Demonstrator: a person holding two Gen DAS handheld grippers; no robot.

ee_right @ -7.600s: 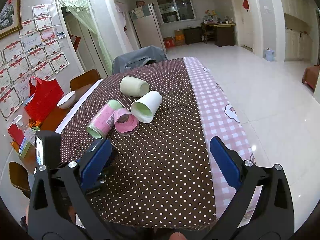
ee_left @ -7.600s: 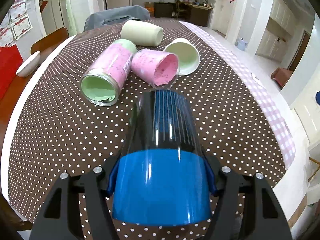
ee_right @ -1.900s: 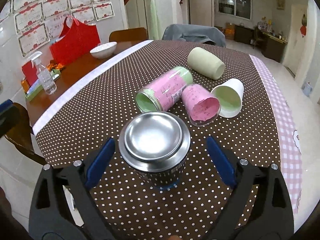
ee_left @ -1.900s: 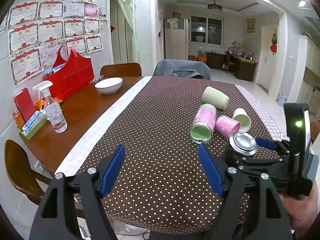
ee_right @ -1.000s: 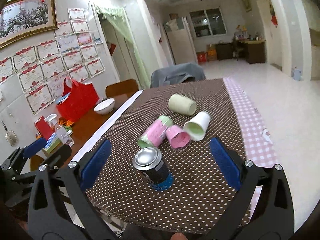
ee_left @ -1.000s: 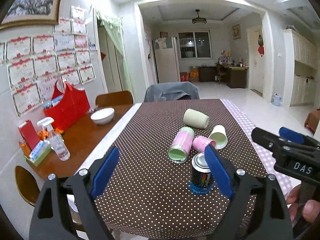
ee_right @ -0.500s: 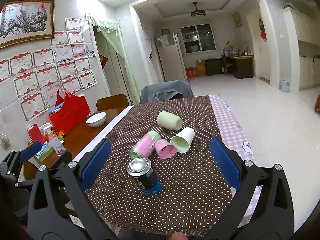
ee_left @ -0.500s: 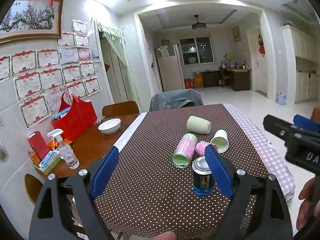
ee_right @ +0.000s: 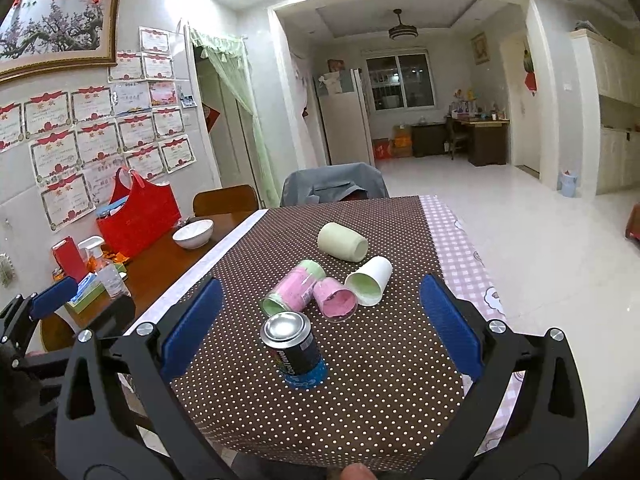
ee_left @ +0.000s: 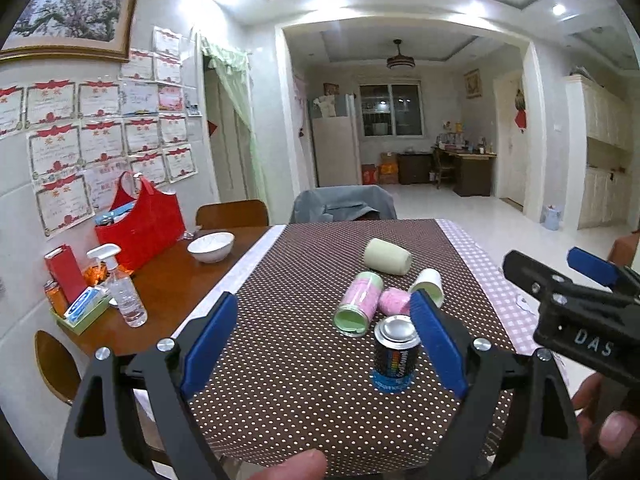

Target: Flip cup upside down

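Observation:
The black and blue cup (ee_left: 395, 354) stands upside down on the dotted tablecloth (ee_left: 304, 384), its silver base up; it also shows in the right wrist view (ee_right: 294, 350). My left gripper (ee_left: 324, 344) is open and empty, held back from the table's near edge. My right gripper (ee_right: 320, 328) is open and empty too, also back from the table. The right gripper's body (ee_left: 576, 312) shows at the right of the left wrist view.
Beyond the cup lie a pink-green tumbler (ee_right: 294, 288), a pink cup (ee_right: 335, 300), a white cup (ee_right: 369, 281) and a pale green cup (ee_right: 342, 241), all on their sides. A white bowl (ee_right: 193, 233), red bag (ee_right: 138, 212) and spray bottle (ee_left: 122, 288) sit left.
Both grippers have drawn back and up a little from the table; the upside-down cup stands where it was, slightly smaller in view.

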